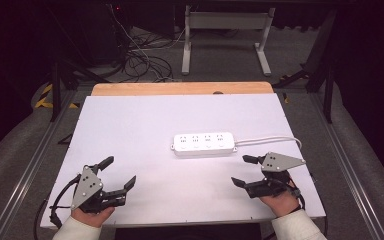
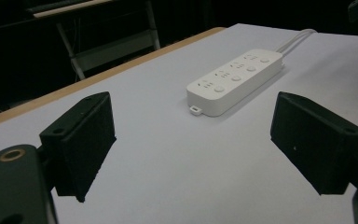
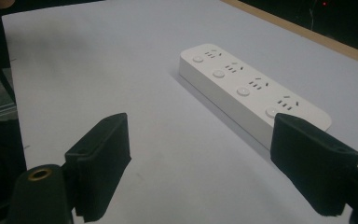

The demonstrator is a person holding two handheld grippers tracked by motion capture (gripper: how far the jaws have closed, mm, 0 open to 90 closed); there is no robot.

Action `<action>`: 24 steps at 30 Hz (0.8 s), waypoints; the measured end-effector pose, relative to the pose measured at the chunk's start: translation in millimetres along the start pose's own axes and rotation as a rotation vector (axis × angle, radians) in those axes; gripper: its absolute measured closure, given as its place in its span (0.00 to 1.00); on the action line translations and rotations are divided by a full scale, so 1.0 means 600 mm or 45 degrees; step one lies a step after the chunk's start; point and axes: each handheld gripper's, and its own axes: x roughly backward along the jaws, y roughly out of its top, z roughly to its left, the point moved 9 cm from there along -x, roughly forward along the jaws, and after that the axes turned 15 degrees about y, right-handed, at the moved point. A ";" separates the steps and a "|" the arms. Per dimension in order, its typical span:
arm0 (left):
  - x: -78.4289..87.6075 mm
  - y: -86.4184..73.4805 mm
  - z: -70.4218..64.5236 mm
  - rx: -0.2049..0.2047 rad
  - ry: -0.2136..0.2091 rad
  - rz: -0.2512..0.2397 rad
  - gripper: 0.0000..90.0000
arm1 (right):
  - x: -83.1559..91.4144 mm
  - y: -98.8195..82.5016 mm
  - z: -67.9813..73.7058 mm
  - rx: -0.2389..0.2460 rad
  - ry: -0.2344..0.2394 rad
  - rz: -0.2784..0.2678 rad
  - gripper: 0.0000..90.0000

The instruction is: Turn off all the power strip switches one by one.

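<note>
A white power strip (image 1: 203,144) with several sockets and round buttons lies flat in the middle of the white table top (image 1: 145,120); its white cable (image 1: 270,140) runs off to the right. My left gripper (image 1: 117,172) rests near the front left corner, jaws wide apart and bare, aimed toward the strip (image 2: 235,79). My right gripper (image 1: 245,171) sits front right, just below the strip's right end, open with nothing between its jaws. In the right gripper view the strip (image 3: 247,88) lies a little beyond the right jaw.
A wooden edge (image 1: 180,88) borders the table's far side. Beyond it stand a white table frame (image 1: 225,35) and tangled cables (image 1: 140,60) on the floor. Metal rails (image 1: 30,165) run along both sides.
</note>
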 end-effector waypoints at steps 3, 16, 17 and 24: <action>0.001 0.000 -0.001 -0.005 0.002 0.002 0.16 | -0.003 0.014 -0.003 -0.006 0.004 0.008 0.24; 0.001 -0.001 0.000 -0.010 0.011 0.003 0.16 | -0.019 0.059 -0.026 -0.018 -0.009 0.029 0.29; 0.001 -0.001 0.000 -0.012 0.012 0.005 0.16 | -0.019 0.059 -0.026 -0.018 -0.009 0.029 0.29; 0.001 -0.001 0.000 -0.014 0.015 0.005 0.16 | -0.027 0.081 -0.044 -0.010 -0.024 0.044 0.32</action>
